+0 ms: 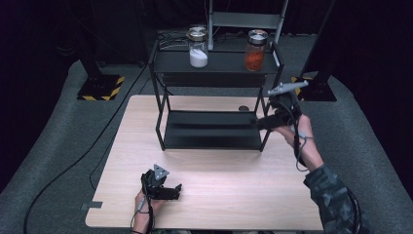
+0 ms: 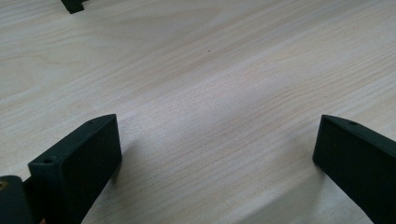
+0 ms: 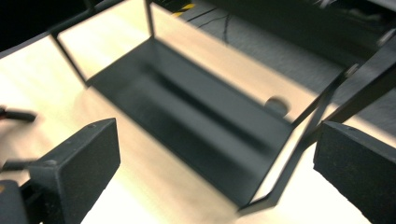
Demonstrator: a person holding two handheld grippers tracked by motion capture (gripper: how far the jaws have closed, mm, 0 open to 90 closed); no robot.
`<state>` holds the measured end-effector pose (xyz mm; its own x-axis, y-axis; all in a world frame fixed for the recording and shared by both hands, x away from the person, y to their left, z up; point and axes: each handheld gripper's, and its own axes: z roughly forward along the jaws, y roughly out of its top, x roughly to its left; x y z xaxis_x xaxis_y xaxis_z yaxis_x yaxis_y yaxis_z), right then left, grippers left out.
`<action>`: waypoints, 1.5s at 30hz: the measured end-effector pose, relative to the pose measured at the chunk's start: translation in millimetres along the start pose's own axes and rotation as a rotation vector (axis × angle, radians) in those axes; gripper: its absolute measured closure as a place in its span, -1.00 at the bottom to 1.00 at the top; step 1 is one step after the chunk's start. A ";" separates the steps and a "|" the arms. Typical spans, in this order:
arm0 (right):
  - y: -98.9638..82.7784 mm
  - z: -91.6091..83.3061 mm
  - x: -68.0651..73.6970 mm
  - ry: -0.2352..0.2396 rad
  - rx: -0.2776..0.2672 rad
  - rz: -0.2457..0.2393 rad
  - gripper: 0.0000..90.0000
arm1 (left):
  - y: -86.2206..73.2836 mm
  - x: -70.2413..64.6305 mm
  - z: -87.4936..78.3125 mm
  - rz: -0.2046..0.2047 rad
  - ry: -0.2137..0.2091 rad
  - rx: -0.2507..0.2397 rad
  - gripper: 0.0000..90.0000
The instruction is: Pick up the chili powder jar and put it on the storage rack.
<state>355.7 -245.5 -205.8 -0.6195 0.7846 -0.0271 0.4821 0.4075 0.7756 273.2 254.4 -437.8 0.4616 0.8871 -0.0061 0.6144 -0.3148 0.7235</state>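
Observation:
A black two-shelf rack stands at the far middle of the light wooden table. On its top shelf are a jar of white powder and a jar of orange grains. My right gripper hovers at the rack's right end, open, with nothing between its jaws. In the right gripper view the gripper looks onto the bare lower shelf. My left gripper rests near the table's front left, open over bare wood, and the left gripper holds nothing.
A round hole sits in the tabletop behind the rack. Black stands with yellow-striped bases flank the table on grey carpet, and a cable runs across the floor at the left. A metal frame rises behind the jars.

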 end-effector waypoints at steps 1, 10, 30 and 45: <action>-10.5 3.5 -1.9 0.026 0.006 0.016 -1.00 | -0.1 -0.1 0.0 0.000 0.000 0.000 -0.99; -100.4 43.6 29.6 -0.023 0.113 0.032 -1.00 | -0.2 -0.3 0.1 -0.001 0.001 -0.001 -0.99; -213.9 70.6 57.7 -0.156 0.098 0.119 -1.00 | 0.1 0.1 0.1 -0.001 0.000 0.001 -0.99; -234.5 71.4 53.9 -0.161 0.051 0.156 -1.00 | -0.3 -0.4 0.1 -0.001 0.001 -0.001 -0.99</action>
<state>253.5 -265.3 -434.2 -0.4300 0.9027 -0.0132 0.5972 0.2953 0.7458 273.0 254.1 -438.0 0.4604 0.8877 -0.0055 0.6137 -0.3138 0.7245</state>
